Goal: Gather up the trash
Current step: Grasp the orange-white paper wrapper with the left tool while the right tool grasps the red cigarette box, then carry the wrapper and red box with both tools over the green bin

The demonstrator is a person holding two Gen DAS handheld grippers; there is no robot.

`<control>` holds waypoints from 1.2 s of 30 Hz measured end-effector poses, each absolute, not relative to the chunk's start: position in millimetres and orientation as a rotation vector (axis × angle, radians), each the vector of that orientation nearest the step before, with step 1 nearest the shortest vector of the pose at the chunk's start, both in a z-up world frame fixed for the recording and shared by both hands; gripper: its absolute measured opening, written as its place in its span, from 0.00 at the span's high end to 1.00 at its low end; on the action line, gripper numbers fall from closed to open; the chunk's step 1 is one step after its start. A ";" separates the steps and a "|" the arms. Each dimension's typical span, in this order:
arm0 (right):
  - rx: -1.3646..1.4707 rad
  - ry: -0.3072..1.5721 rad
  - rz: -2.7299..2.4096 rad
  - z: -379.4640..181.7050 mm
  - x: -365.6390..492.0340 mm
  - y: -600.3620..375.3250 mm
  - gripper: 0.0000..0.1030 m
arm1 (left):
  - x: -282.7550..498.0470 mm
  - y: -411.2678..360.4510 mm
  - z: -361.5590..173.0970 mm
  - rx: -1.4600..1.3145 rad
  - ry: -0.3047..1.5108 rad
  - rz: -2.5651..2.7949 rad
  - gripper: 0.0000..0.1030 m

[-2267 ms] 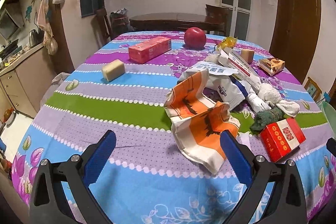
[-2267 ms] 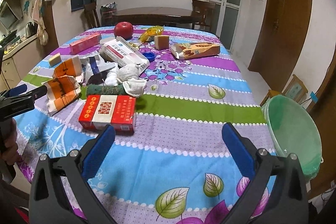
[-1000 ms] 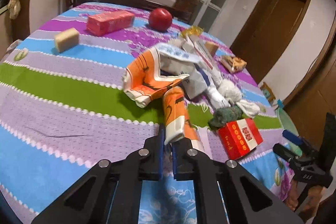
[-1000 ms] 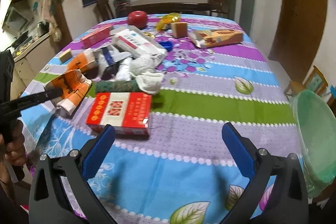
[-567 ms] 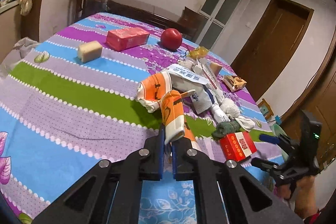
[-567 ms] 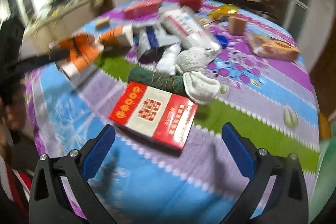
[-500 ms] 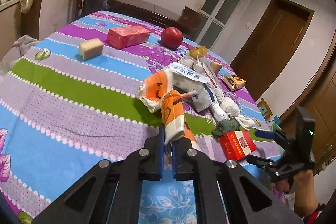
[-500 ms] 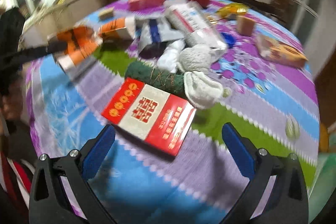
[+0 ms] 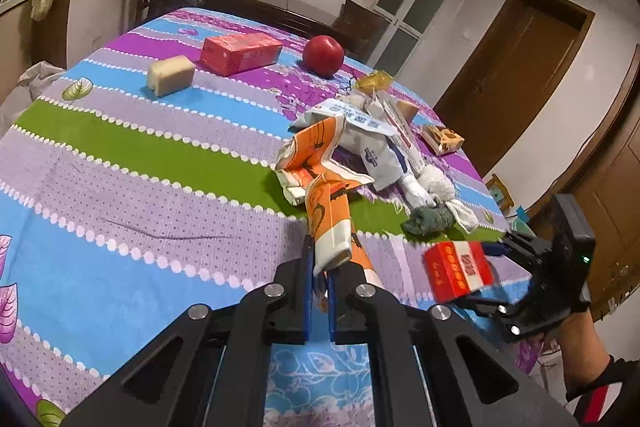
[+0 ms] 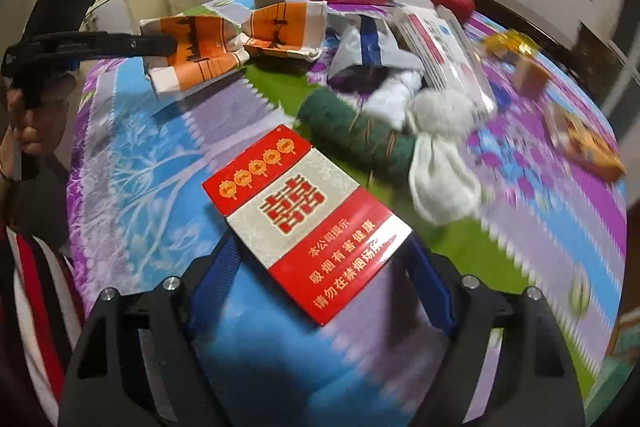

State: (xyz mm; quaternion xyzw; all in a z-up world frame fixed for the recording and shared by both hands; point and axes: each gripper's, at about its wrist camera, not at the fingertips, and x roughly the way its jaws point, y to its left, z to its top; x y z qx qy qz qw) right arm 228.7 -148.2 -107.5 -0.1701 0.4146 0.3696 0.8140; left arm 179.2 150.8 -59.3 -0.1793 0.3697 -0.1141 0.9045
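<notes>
My left gripper (image 9: 319,275) is shut on one end of a crumpled orange-and-white wrapper (image 9: 320,183); the rest of it trails on the striped tablecloth (image 9: 120,163). The wrapper also shows in the right wrist view (image 10: 224,39), with the left gripper (image 10: 160,45) clamped on it. My right gripper (image 10: 320,267) is partly closed around a red-and-white cigarette carton (image 10: 308,215); its blue pads stand at the carton's two sides, contact unclear. The carton (image 9: 458,269) and the right gripper (image 9: 496,251) also show at the table's near right edge.
A pile lies mid-table: white-blue bag (image 10: 372,47), long white box (image 10: 444,47), white socks (image 10: 440,147), dark green cloth roll (image 10: 352,131). Farther off are a red apple (image 9: 323,55), a red box (image 9: 240,51), a beige block (image 9: 171,75) and a small carton (image 10: 584,143).
My left gripper closed on the orange wrapper and lifted its end. My right gripper moved in low over the red carton, which now sits between its fingers; they have narrowed.
</notes>
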 end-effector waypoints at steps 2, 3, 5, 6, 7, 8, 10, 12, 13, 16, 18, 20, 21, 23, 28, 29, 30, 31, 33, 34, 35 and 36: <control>-0.297 0.892 0.758 -107.0 218.9 -152.9 0.25 | 178.4 150.8 -63.9 -0.375 0.772 -0.243 0.94; -0.257 0.893 0.750 -105.6 214.2 -156.1 0.25 | 178.0 150.6 -64.9 -0.376 0.771 -0.248 0.94; -0.165 0.885 0.730 -101.5 206.6 -164.5 0.25 | 174.4 148.6 -63.6 -0.371 0.762 -0.259 0.94; -0.123 0.876 0.714 -98.4 201.7 -168.3 0.25 | 172.3 147.4 -61.2 -0.365 0.755 -0.265 0.94; -0.100 0.869 0.705 -96.1 199.8 -170.0 0.25 | 170.6 146.3 -59.3 -0.360 0.751 -0.266 0.94; -0.074 0.861 0.696 -92.6 199.1 -171.2 0.25 | 169.4 145.4 -56.9 -0.356 0.746 -0.265 0.94; -0.021 0.839 0.672 -83.5 197.3 -176.3 0.25 | 166.5 145.6 -50.2 -0.354 0.734 -0.261 0.94; 0.030 0.805 0.643 -71.4 198.2 -185.5 0.25 | 163.2 144.6 -41.3 -0.354 0.712 -0.267 0.94; 0.063 0.784 0.625 -63.0 197.4 -192.9 0.25 | 162.5 142.9 -36.2 -0.346 0.701 -0.268 0.94; 0.120 0.731 0.570 -41.6 200.5 -211.8 0.25 | 167.0 130.8 -21.0 -0.298 0.677 -0.267 0.94; 0.151 0.705 0.527 -29.6 202.9 -224.4 0.25 | 175.0 119.7 -7.7 -0.277 0.654 -0.287 0.94; 0.176 0.678 0.470 -18.6 205.6 -239.1 0.25 | 183.9 107.0 4.6 -0.259 0.629 -0.317 0.94; 0.187 0.667 0.438 -14.1 206.4 -247.6 0.25 | 189.9 96.5 12.2 -0.237 0.615 -0.331 0.94; 0.213 0.651 0.387 -7.3 203.4 -265.8 0.25 | 202.0 72.2 25.7 -0.188 0.591 -0.363 0.94; 0.244 0.631 0.234 8.0 200.3 -316.2 0.25 | 230.8 14.1 46.5 -0.099 0.568 -0.442 0.94; 0.251 0.628 0.200 10.5 198.3 -327.2 0.25 | 235.8 2.3 49.3 -0.084 0.566 -0.458 0.94; 0.253 0.628 0.173 11.7 197.4 -335.1 0.25 | 243.4 -15.9 53.9 -0.066 0.561 -0.491 0.94; 0.255 0.630 0.138 13.9 195.0 -347.4 0.25 | 247.7 -29.3 56.3 -0.051 0.556 -0.506 0.94; 0.258 0.627 0.076 17.6 191.1 -365.0 0.25 | 257.5 -60.8 61.4 -0.016 0.544 -0.542 0.94; 0.262 0.626 0.043 19.6 187.7 -377.0 0.25 | 261.6 -75.2 62.7 -0.004 0.541 -0.557 0.94; 0.267 0.623 0.019 20.9 184.3 -386.0 0.25 | 265.6 -89.2 63.5 0.009 0.539 -0.573 0.94; 0.272 0.620 -0.011 22.2 181.7 -395.3 0.25 | 271.5 -109.4 63.7 0.026 0.540 -0.592 0.94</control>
